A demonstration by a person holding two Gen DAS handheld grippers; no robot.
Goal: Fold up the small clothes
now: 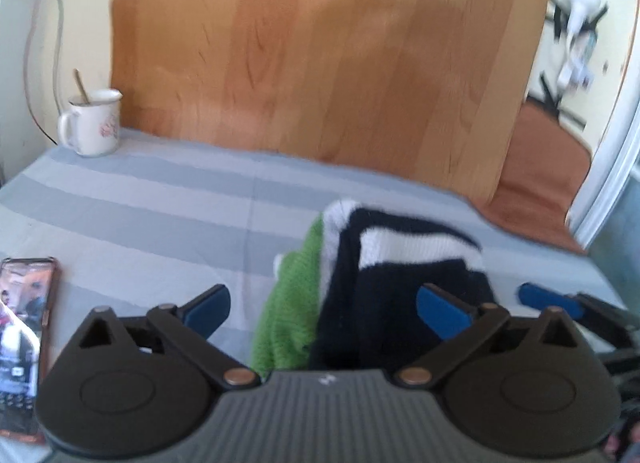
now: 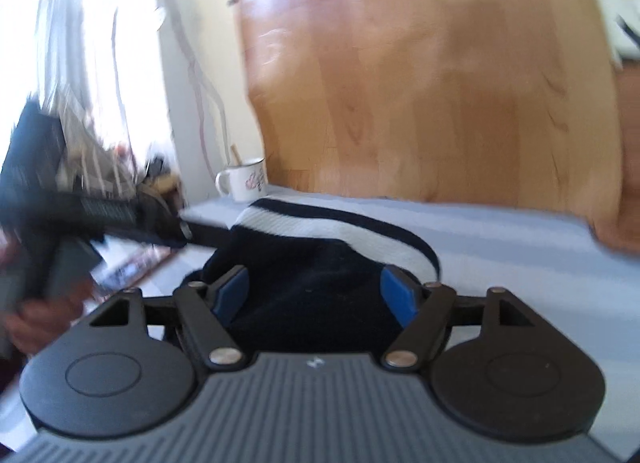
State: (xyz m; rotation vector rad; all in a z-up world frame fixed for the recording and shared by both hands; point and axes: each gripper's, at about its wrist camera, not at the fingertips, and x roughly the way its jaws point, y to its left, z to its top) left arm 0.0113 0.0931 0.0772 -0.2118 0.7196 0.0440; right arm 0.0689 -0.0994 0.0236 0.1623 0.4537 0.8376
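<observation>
Socks, navy with white bands, heaped on green knit ahead of wide, empty left gripper | right gripper agape, navy cloth between pads, contact unclear | grey-striped sheet; wooden headboard; mug far left; phone outside left jaw

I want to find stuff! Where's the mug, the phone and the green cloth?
mug point(image 1: 94, 125): left wrist view, on its white side, by the handle.
phone point(image 1: 24, 327): left wrist view, on its lit screen.
green cloth point(image 1: 290, 303): left wrist view, on its fuzzy middle.
</observation>
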